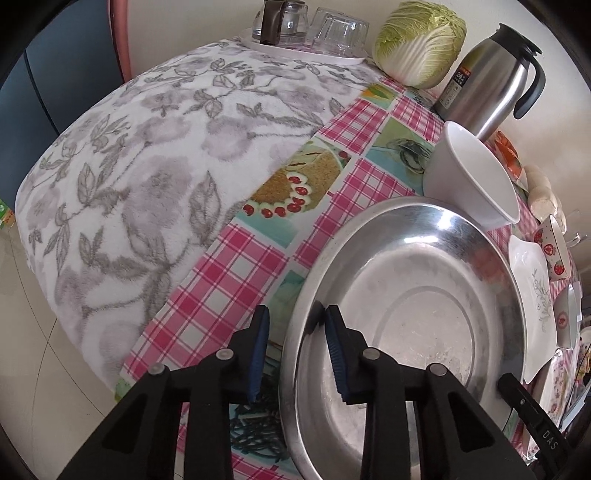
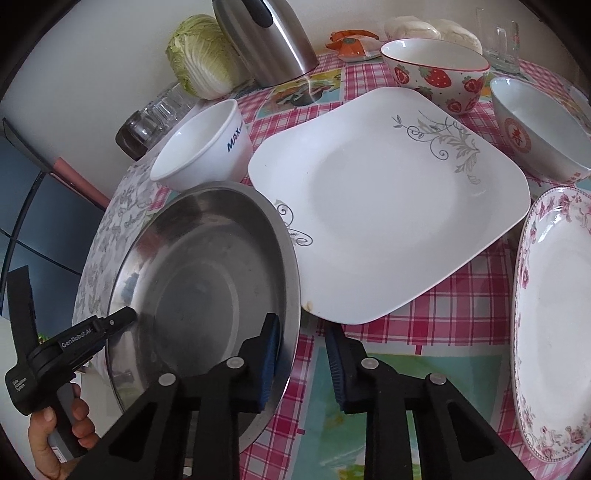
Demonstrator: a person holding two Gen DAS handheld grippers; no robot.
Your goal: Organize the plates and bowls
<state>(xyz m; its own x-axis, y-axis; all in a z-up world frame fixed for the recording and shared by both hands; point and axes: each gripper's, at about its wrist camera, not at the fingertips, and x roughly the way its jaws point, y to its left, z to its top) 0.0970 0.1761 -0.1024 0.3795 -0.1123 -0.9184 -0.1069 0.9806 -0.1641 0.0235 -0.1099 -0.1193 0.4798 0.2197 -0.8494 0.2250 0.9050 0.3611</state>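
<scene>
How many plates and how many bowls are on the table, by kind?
Plates: 3: round steel plate, square white plate with grey vine print, round plate with pink flower rim.
Bowls: 3: plain white bowl, strawberry-print bowl, white bowl with red emblem.
Total: 6.

Cream wall [image 1: 207, 22], pale tiled floor [image 1: 33, 369], pink checked tablecloth [image 2: 461, 314]

A home dining table [image 2: 461, 310]: checked oilcloth, cabbage [image 1: 419, 40], thermos [image 1: 491, 81], crockery.
</scene>
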